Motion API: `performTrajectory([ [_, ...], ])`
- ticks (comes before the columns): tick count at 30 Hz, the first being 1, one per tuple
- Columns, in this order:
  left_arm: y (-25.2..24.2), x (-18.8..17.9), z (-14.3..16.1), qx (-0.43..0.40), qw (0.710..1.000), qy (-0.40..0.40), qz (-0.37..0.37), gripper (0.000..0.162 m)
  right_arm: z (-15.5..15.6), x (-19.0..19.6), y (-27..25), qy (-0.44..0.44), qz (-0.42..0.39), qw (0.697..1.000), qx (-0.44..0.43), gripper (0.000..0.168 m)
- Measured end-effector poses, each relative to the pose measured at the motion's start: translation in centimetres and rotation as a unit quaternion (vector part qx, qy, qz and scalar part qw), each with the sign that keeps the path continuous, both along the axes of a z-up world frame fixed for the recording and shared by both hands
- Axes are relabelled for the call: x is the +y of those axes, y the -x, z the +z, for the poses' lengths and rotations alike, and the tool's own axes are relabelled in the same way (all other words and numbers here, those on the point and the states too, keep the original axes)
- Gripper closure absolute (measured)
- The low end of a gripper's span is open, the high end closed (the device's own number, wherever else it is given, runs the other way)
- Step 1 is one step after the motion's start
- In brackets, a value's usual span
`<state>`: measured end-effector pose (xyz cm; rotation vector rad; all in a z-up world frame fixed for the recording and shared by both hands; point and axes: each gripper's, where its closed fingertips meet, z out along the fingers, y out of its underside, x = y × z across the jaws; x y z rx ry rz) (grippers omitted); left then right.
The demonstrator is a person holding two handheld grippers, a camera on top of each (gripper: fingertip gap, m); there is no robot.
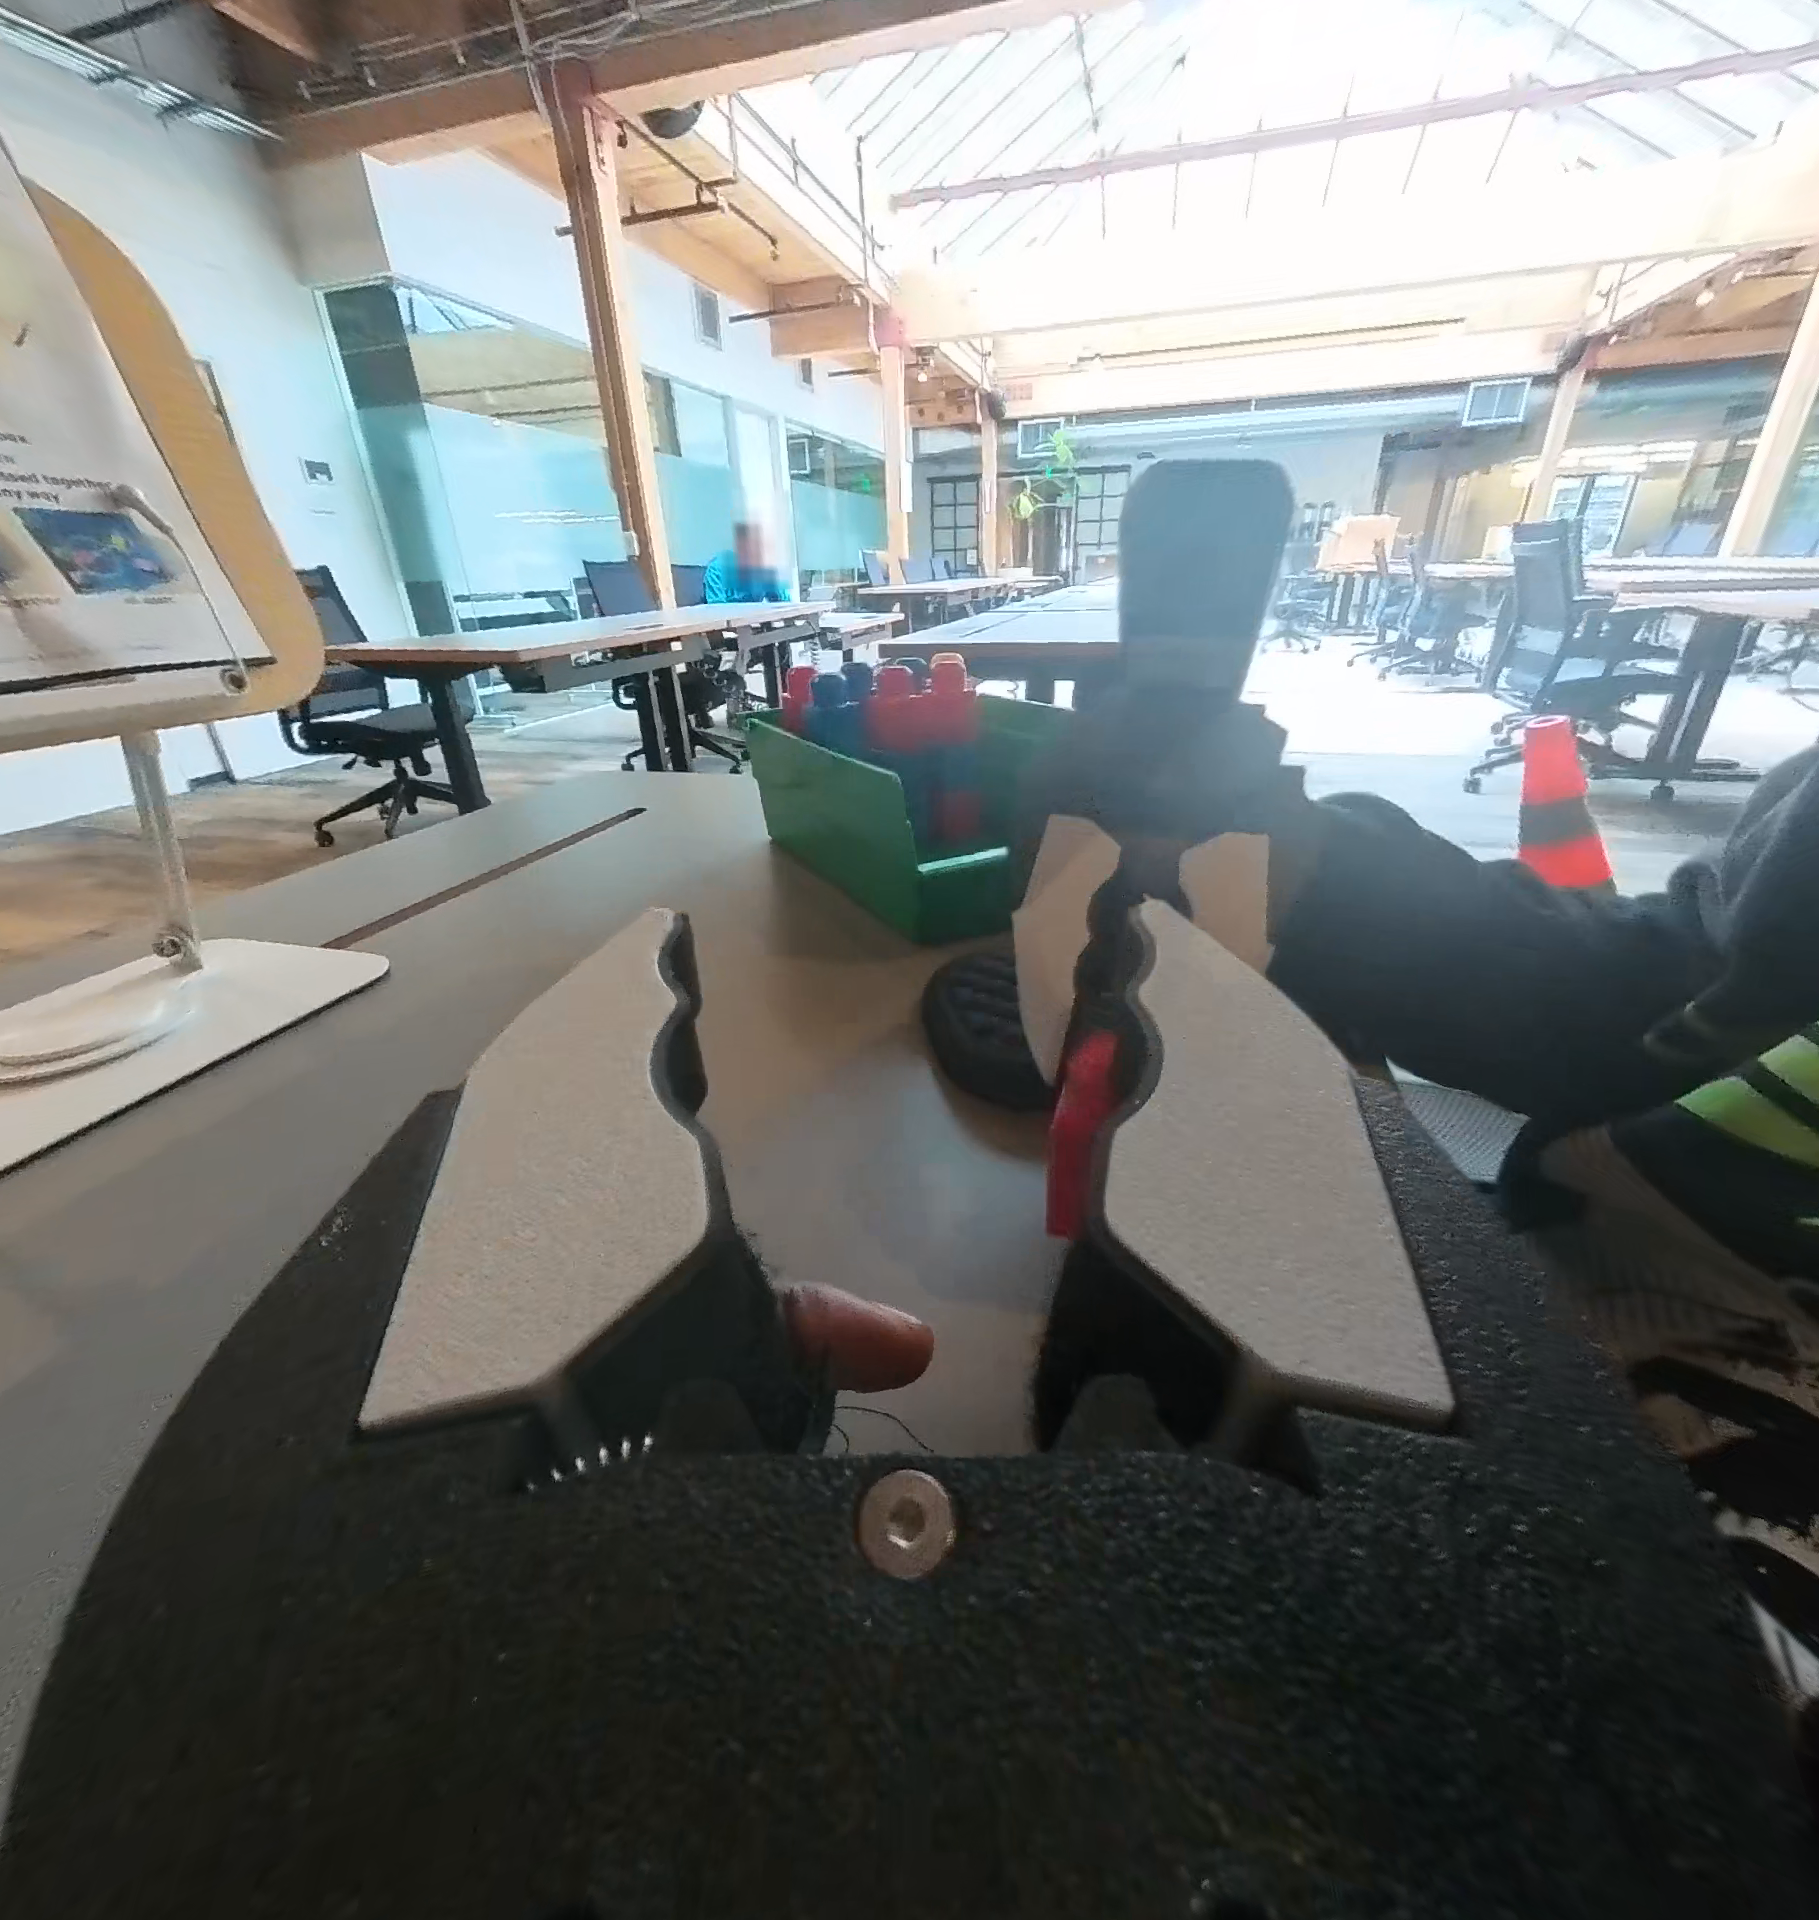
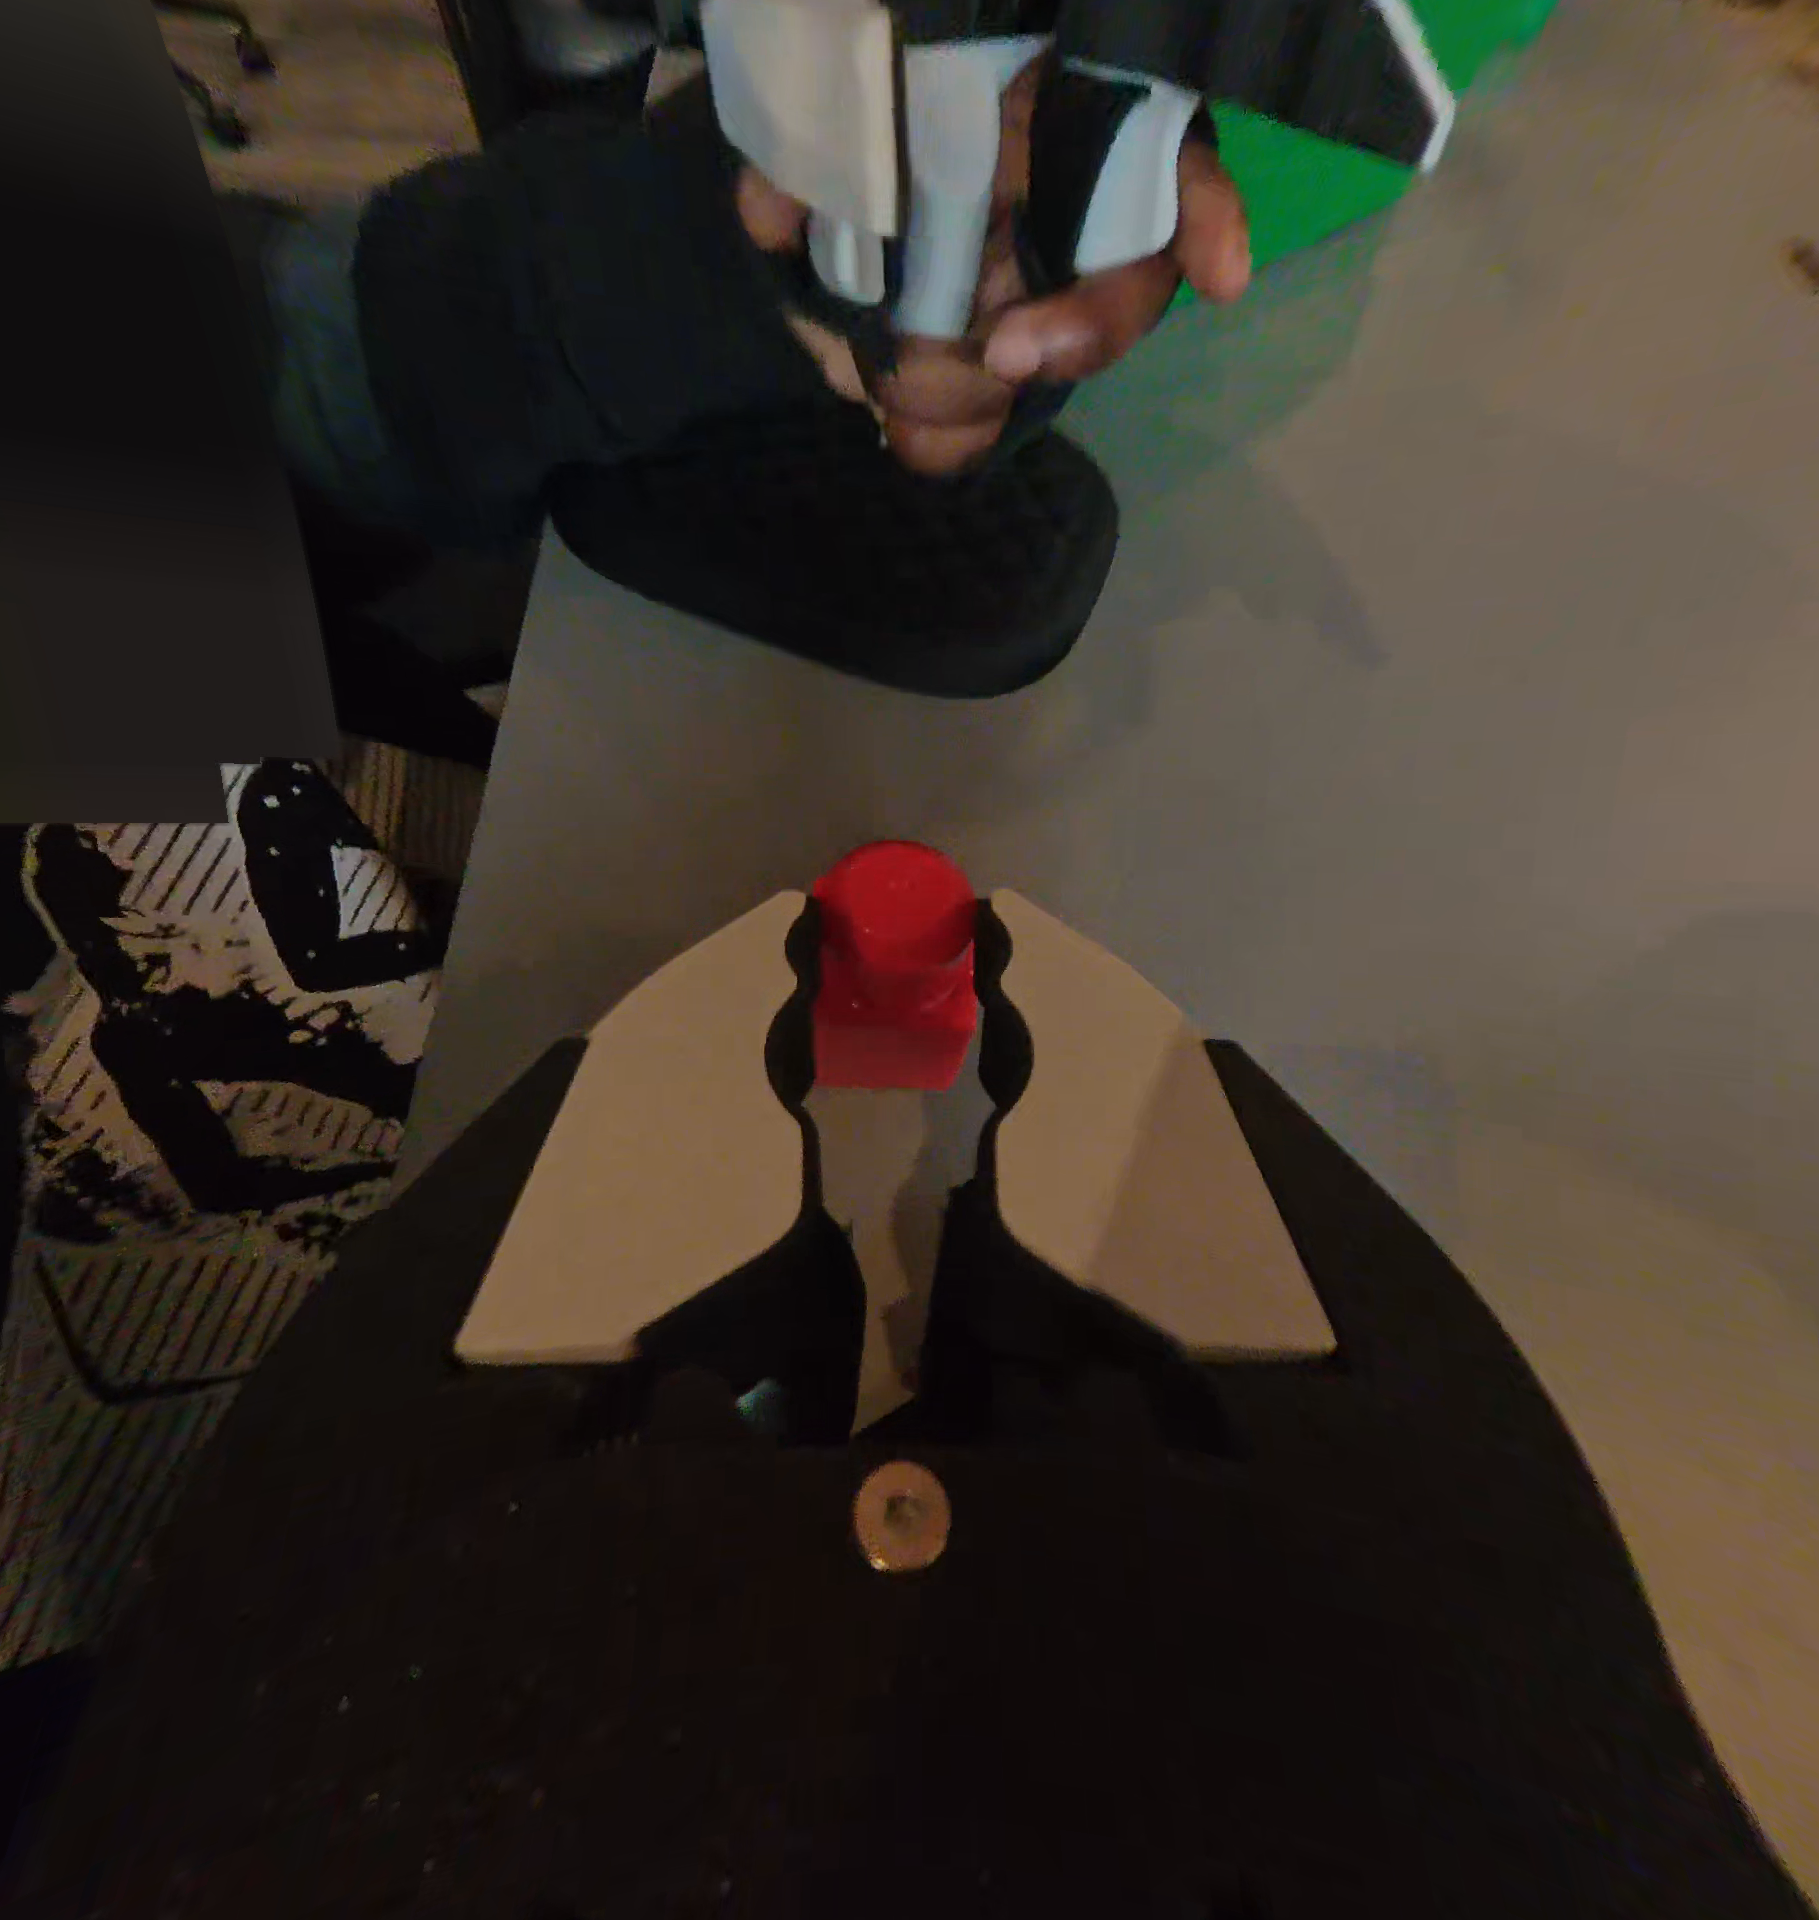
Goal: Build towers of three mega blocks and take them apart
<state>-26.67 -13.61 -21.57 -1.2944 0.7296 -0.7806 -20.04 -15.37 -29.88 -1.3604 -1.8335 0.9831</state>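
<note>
Right tool clamps red block; left tool wide open.

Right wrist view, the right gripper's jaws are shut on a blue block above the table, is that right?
Not quite: the block is red, not blue, as the right wrist view shows. The right gripper does have its jaws shut on it above the table.
</note>
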Motion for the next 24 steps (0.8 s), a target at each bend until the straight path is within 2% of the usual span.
performTrajectory([
  [11,-0.6,0.1,-1.2,0.035,0.999,0.002,-0.002,0.085,-1.6,1.2,0.3,0.022,0.002,1.0,-0.009,0.141],
  [21,-0.8,0.1,-1.4,0.044,0.999,-0.002,-0.002,0.086,-1.6,1.3,0.2,0.019,0.0,1.0,-0.001,0.14],
  [24,-0.8,0.1,-1.5,0.046,0.999,-0.005,-0.001,0.087,-1.5,1.5,0.4,0.018,-0.007,1.0,0.003,0.125],
])
